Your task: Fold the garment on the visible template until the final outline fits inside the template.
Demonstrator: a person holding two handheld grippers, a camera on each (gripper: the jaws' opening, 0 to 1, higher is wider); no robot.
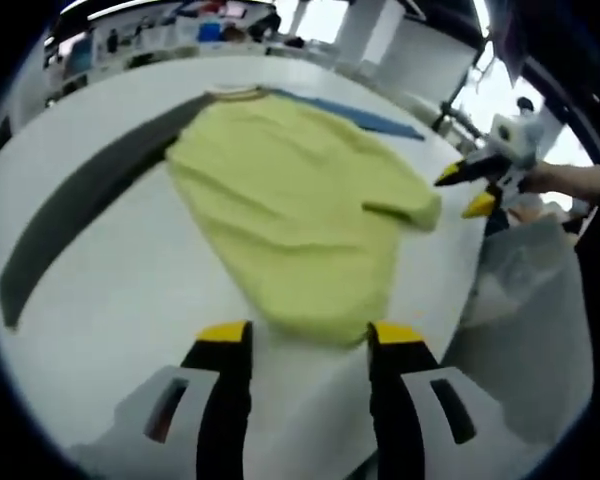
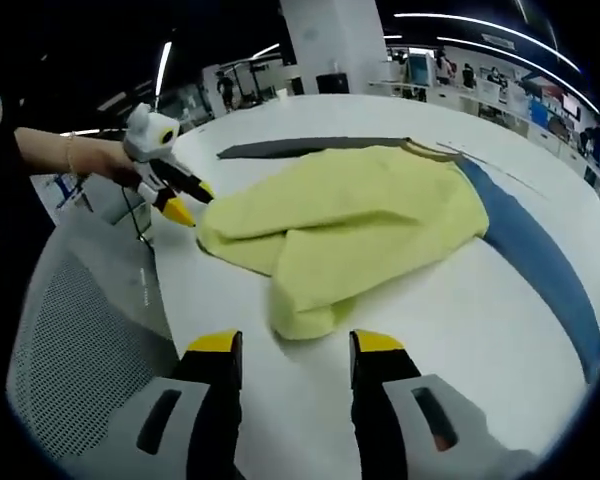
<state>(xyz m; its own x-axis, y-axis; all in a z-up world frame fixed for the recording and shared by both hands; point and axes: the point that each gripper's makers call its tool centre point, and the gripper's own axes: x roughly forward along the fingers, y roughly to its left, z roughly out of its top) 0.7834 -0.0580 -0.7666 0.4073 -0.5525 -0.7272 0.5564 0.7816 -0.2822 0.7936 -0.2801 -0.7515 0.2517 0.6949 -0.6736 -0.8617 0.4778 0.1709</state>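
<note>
Yellow shirt (image 1: 300,210) lies on your white tabletop (image 1: 110,300); both your left tool (image 1: 308,335) and right tool (image 2: 292,345) gape, holding nothing.

The yellow-green garment (image 2: 350,225) lies partly folded on the white table (image 2: 460,320) (a blue strip (image 2: 540,250) just beside it).

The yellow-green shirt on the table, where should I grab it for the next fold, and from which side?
Probably the sleeve of the yellow-green shirt: it lies just ahead of the right gripper and its open jaws, its end raised in a soft fold. Come in low along the white table from the near edge, so one jaw slides beneath the cuff.
</note>
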